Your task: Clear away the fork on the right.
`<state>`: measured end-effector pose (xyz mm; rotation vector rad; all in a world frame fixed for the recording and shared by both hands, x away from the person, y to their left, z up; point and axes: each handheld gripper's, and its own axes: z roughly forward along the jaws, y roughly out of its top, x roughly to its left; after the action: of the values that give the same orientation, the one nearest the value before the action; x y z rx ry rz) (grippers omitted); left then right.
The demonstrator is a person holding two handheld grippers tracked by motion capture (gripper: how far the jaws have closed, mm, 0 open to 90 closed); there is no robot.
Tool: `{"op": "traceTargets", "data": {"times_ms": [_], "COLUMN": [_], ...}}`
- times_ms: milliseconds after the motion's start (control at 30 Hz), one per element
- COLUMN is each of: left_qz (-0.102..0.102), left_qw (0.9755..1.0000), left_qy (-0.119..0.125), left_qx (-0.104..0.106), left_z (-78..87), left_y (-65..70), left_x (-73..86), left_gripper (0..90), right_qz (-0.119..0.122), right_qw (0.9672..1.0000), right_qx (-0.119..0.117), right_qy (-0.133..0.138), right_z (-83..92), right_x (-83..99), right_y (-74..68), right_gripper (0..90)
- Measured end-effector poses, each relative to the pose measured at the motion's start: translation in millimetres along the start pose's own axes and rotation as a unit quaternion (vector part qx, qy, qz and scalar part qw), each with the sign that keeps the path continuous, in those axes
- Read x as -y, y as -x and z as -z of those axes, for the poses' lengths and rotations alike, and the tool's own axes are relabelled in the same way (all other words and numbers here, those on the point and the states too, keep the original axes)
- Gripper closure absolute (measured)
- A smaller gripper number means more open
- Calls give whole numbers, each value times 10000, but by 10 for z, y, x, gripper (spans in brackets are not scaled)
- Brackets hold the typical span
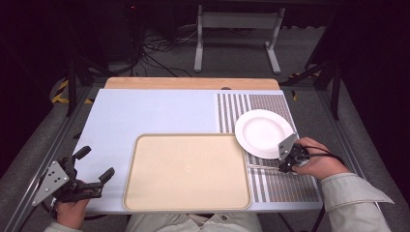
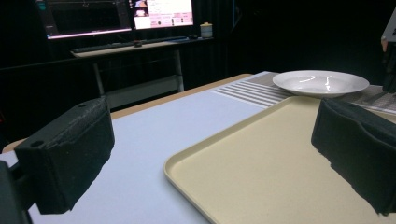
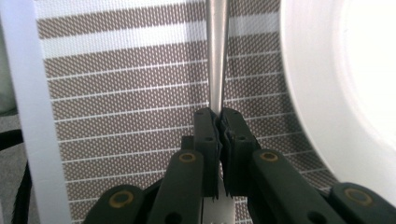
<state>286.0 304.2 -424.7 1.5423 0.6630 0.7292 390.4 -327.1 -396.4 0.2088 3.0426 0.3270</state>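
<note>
1 metal utensil clamped in right tool, beside white plate

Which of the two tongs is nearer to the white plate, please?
The right. The right tongs sit just beside the white plate at its near edge, shut on a metal utensil. The left tongs stand open at the table's far left corner, across the tray.

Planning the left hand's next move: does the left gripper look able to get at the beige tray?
Probably yes: the left gripper stands open just beside the rectangular beige plastic tray, with bare blue table between.
</note>
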Motion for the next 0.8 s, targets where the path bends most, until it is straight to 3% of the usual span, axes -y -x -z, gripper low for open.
{"op": "traceTargets", "data": {"times_ms": [433,800], "left_qz": [-10,-23], "left_qw": [10000,10000], "left_qy": [0,-5], "left_qx": [15,7], "left_z": [-1,8], "left_y": [-4,-5], "left_x": [-1,0], "left_gripper": [1,1], "right_qz": [249,580], "right_qw": [9983,9950], "right_qx": [339,513], "right_qy": [396,626], "right_z": [334,408], "right_x": [-247,-609], "right_y": [-35,28], "right_gripper": [869,868]}}
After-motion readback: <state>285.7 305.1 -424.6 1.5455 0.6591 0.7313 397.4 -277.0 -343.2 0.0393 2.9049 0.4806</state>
